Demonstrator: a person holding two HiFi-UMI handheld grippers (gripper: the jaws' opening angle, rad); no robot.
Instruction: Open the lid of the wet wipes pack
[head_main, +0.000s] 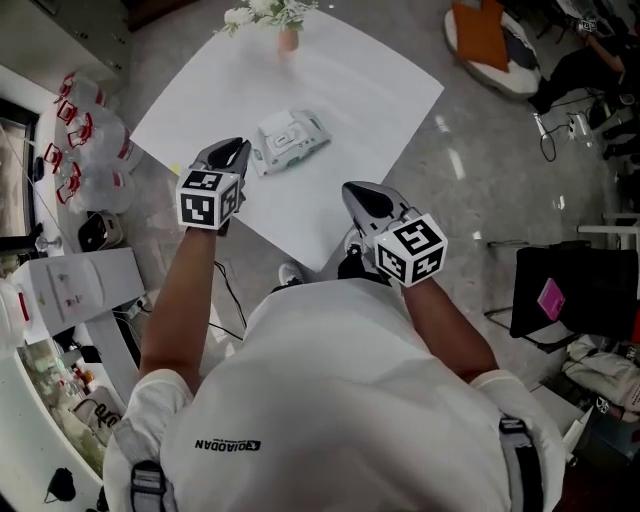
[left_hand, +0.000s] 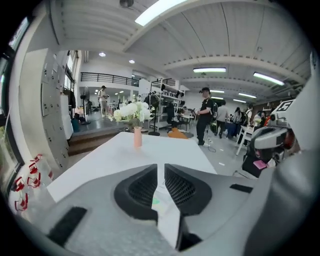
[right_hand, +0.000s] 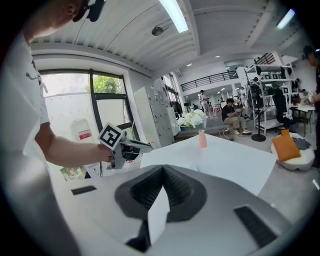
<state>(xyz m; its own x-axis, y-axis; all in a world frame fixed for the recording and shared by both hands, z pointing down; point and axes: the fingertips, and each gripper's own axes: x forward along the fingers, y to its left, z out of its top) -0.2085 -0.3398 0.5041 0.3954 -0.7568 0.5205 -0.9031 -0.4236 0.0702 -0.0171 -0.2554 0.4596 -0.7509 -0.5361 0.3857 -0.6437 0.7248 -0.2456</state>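
The wet wipes pack (head_main: 290, 138), white and green with its lid flat, lies near the middle of the white table (head_main: 380, 90). My left gripper (head_main: 238, 150) hovers just left of the pack, over the table's near-left edge, jaws shut with only a thin slit and nothing held. In the left gripper view, a sliver of the pack (left_hand: 156, 201) shows through that slit of the left gripper (left_hand: 160, 167). My right gripper (head_main: 356, 194) hangs off the table's near corner, apart from the pack. In its own view the right gripper (right_hand: 162, 170) is shut and empty, and the left gripper (right_hand: 144, 146) shows at the left.
A pink vase of white flowers (head_main: 288, 38) stands at the table's far edge. Red-capped water jugs (head_main: 85, 140) crowd the floor on the left. A black chair (head_main: 570, 295) is at the right and an orange cushion (head_main: 490, 35) far right. People (left_hand: 205, 115) stand beyond the table.
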